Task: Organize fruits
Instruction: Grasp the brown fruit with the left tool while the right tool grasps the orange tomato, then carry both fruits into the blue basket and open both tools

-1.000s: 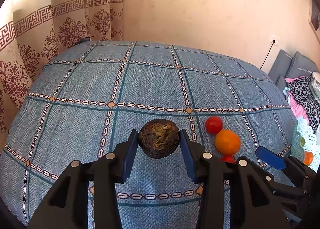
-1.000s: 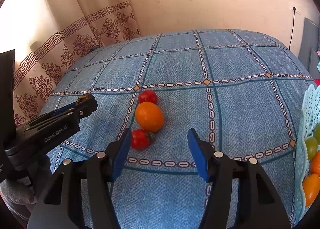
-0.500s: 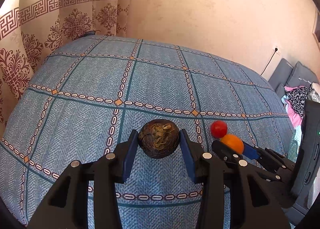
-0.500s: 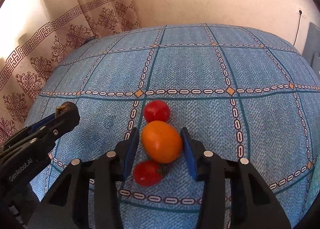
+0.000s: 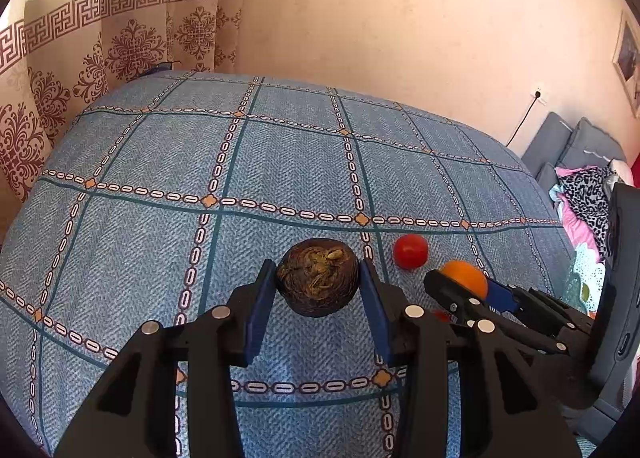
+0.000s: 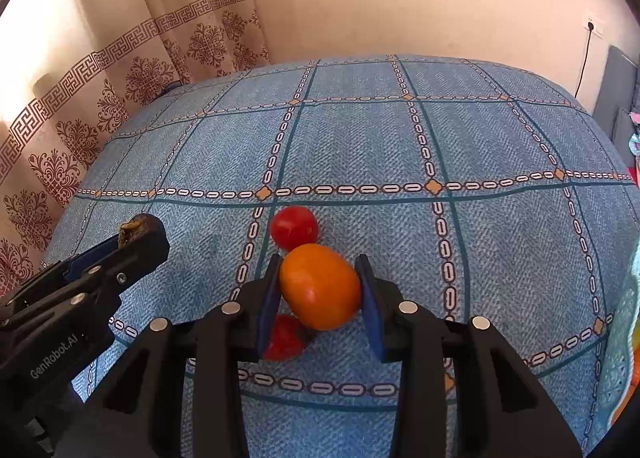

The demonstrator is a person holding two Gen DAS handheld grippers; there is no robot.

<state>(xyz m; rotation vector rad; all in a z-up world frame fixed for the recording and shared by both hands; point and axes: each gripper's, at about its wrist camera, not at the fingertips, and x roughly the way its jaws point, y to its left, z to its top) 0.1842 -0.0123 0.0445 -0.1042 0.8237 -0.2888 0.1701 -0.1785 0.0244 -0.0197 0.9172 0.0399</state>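
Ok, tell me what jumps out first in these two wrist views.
The left gripper is clamped on a dark brown, rough fruit over the blue patterned bedspread. Beside it, the right gripper has just been closing on a bright orange fruit, with one red tomato behind it and another beneath.

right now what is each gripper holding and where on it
Left gripper clamps the dark brown round fruit by its two sides. Right gripper, jaws just closing, pinches the orange fruit across its sides.
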